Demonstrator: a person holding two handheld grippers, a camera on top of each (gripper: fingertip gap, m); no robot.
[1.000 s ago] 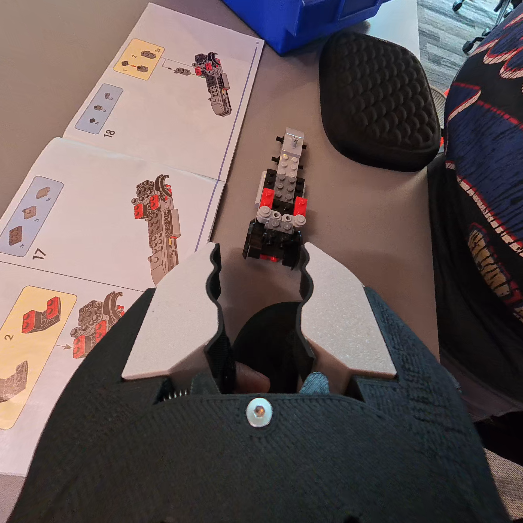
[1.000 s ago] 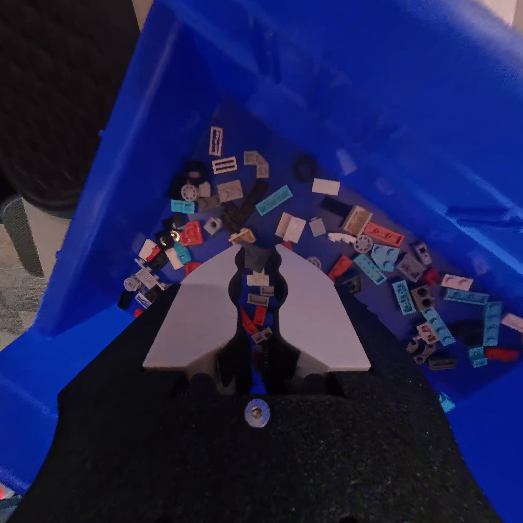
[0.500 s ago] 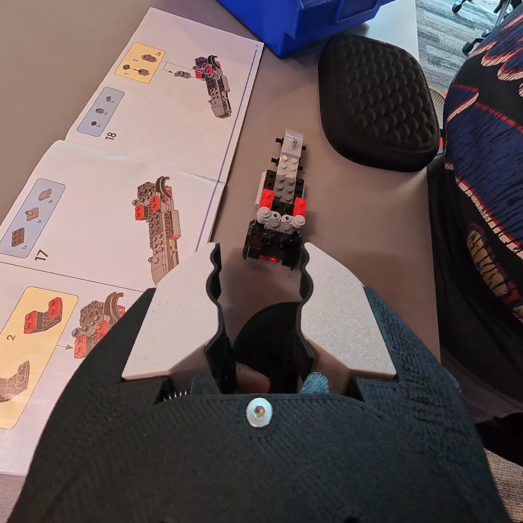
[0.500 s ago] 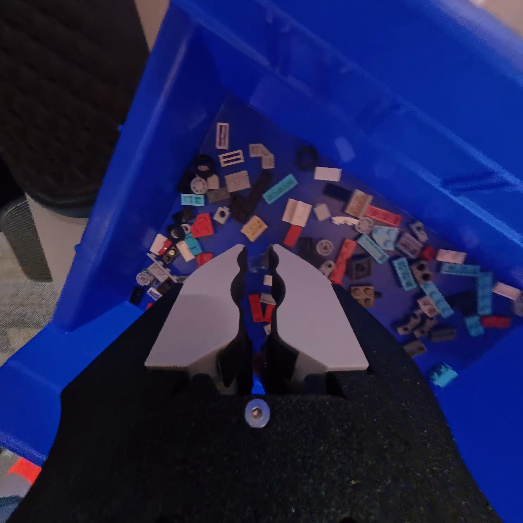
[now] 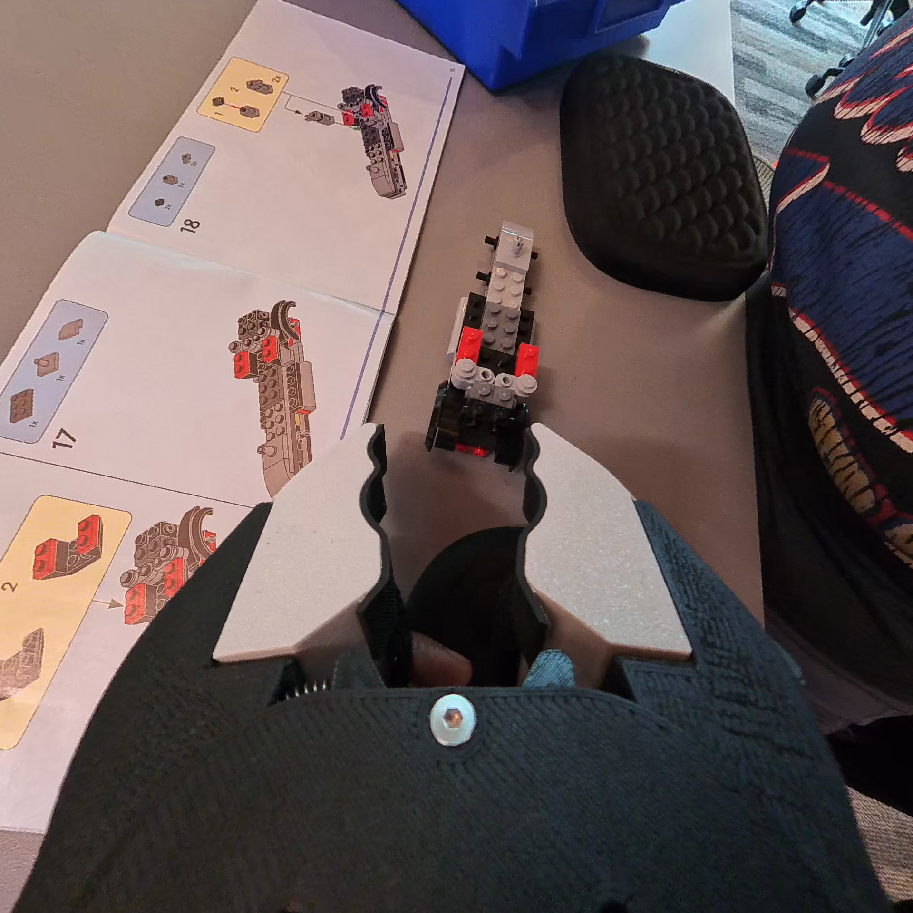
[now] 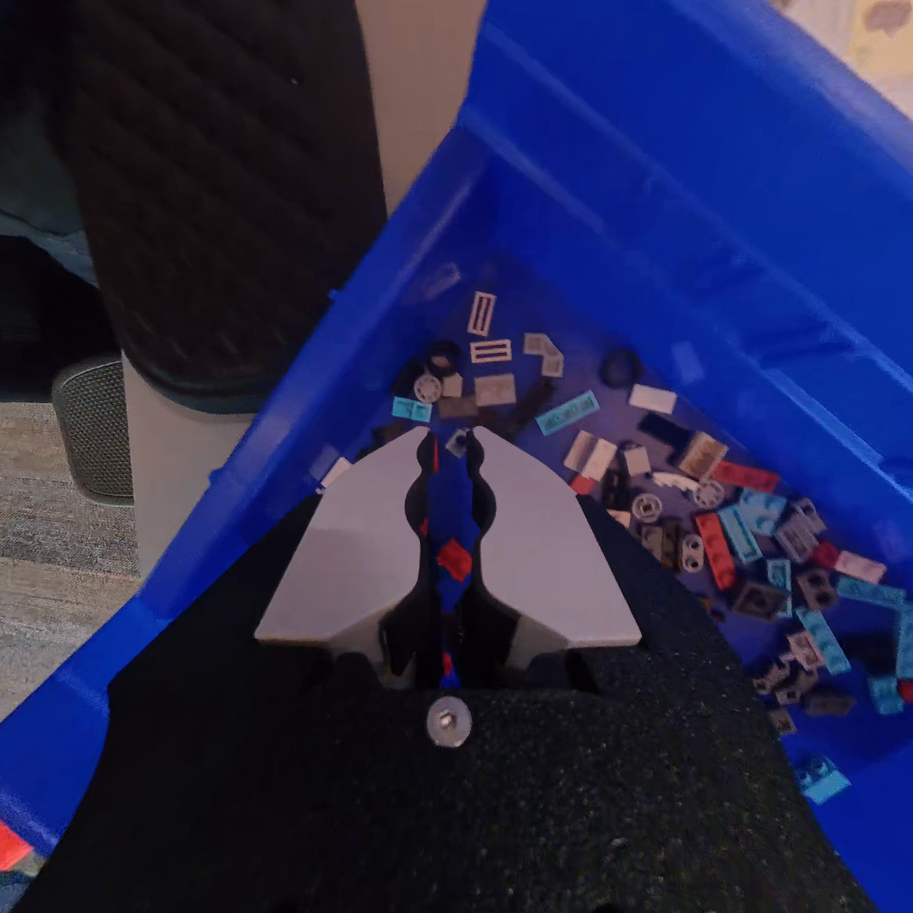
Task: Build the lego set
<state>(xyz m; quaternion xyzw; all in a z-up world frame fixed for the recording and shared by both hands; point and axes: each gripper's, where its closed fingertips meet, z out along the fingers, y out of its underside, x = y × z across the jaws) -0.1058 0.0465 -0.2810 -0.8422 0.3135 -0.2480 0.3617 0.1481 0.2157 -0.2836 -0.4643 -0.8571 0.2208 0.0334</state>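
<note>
Grey worktop [image 5: 617, 395] under my left gripper [image 5: 452, 444], fingers wide and empty; the half-built lego model [image 5: 489, 346] lies just ahead, its black end beside the right fingertip. Instruction booklet [image 5: 222, 306] lies to its left. My right gripper [image 6: 449, 437], fingers narrow, pinches a small grey piece [image 6: 458, 441] over the blue bin [image 6: 642, 173]. Judgement: lift straight, keep the squeeze steady, avoid the loose pieces [image 6: 716, 518].

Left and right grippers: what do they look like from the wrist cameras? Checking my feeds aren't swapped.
Both look alike. The left gripper has a black textured printed body, two pale grey wedge-shaped fingers with wavy black inner pads, and a silver bolt at centre. The right gripper has the same grey fingers, black body and bolt. No cables or markings are visible.
</note>
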